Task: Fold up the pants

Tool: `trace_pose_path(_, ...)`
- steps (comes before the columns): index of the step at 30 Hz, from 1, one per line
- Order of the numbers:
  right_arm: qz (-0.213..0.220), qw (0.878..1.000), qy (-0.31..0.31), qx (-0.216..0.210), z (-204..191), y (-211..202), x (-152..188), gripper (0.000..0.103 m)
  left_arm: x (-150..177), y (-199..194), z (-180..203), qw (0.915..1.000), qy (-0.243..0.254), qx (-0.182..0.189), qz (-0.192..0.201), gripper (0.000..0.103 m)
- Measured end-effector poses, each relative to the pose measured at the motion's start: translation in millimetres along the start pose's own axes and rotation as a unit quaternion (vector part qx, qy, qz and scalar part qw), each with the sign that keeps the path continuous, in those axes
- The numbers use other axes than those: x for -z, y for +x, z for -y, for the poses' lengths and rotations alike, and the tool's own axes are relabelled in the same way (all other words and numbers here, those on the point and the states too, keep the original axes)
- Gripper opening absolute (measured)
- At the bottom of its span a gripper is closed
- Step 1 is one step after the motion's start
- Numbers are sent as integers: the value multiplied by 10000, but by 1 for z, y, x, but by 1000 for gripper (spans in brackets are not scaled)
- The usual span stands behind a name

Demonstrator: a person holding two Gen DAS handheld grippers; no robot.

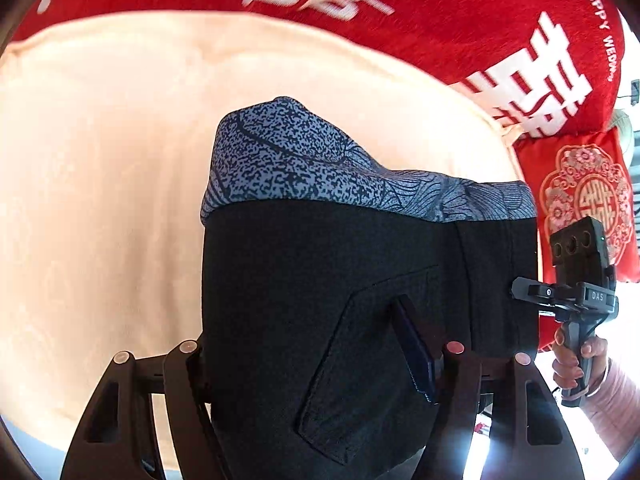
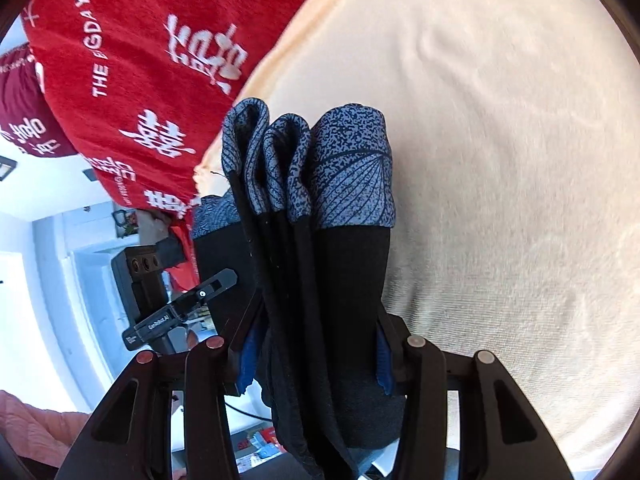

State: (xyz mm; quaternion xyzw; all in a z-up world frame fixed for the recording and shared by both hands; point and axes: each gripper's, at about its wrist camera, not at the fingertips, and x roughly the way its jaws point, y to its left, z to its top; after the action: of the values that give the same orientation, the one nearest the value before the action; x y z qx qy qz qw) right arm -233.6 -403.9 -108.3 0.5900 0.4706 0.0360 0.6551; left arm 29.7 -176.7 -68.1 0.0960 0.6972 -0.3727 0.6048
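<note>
The cream terry-cloth bed cover [image 1: 100, 168] fills the left and centre of the left wrist view and the right 2/3 of the right wrist view. The red plush blanket with white characters [image 1: 440, 12] runs along the top of the left wrist view and occupies the upper left of the right wrist view (English lettering is also printed on it). A red embroidered cushion [image 1: 580, 200] sits at the right edge of the left wrist view, touching the blanket.

The black pants with a blue-grey speckled lining [image 1: 340, 280] hang in the centre of both views, lifted clear of the bed cover, with the lining turned outward along the top edge. In the right wrist view the fabric is gathered into 3 or more vertical folds.

The left gripper [image 1: 320, 360] is clamped on the pants; the cloth fills the gap between its fingers. The right gripper [image 2: 312, 364] likewise grips the bunched folds, its blue pads [image 2: 383, 364] pressing the cloth on both sides. A hand [image 1: 576, 360] in a pink sleeve [image 1: 616, 404] holds the right gripper's handle at the lower right of the left wrist view.
</note>
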Motion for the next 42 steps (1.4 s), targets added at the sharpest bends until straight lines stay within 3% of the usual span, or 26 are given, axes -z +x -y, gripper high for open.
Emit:
trace_pose_path(1, -16, 9999, 7, 130, 3, 6, 1, 55, 3, 4, -5, 10000, -56, -10, -20, 72)
trace_pose_path(3, 81, 9996, 21, 264, 8, 8, 2, 58, 7, 8, -13, 9999, -113, -68, 83, 84)
trace_pose_path(5, 156, 9995, 141, 236, 11, 7, 2, 59, 6, 8, -13, 9995, -54, -269, 158, 86)
trace_pose_path(7, 195, 9990, 131, 389, 11, 6, 3, 62, 5, 9, -12, 9990, -14, -421, 143, 95)
trace_pose_path(11, 368, 9963, 123, 767, 2, -1, 9, 66, 6, 2, -8, 9970, 137, -740, 203, 95)
trace_pose_path(14, 518, 9917, 69, 1176, -8, -8, 17, 80, 10, -8, -3, 9950, 244, -927, 286, 95)
trace_pose_path(15, 580, 9891, 53, 1350, -13, -12, 22, 81, 12, -12, -1, 9945, 270, -973, 291, 95)
trace_pose_path(16, 615, 9871, 40, 1480, -14, -17, 28, 81, 15, -16, 1, 9936, 303, -1055, 282, 102)
trace_pose_path(21, 892, 9697, 0, 2273, -38, -32, 58, 85, 37, -34, 19, 9856, 638, -1550, 209, 103)
trace_pose_path(23, 951, 9651, 11, 2438, -47, -34, 69, 90, 47, -43, 29, 9839, 723, -1619, 226, 103)
trace_pose_path(25, 955, 9617, 9, 2571, -56, -34, 81, 103, 57, -52, 38, 9799, 822, -1799, 270, 102)
trace_pose_path(28, 1066, 9569, -60, 2700, -73, -36, 98, 103, 72, -66, 50, 9757, 917, -1960, 356, 103)
trace_pose_path(33, 1155, 9384, -313, 3241, -104, -38, 121, 103, 90, -90, 65, 9715, 1008, -2104, 429, 103)
trace_pose_path(37, 1183, 9367, -200, 3289, -121, -38, 134, 103, 98, -102, 68, 9629, 968, -2492, 371, 103)
trace_pose_path(42, 1160, 9285, -228, 3521, -139, -37, 144, 103, 106, -120, 69, 9670, 793, -2388, 403, 103)
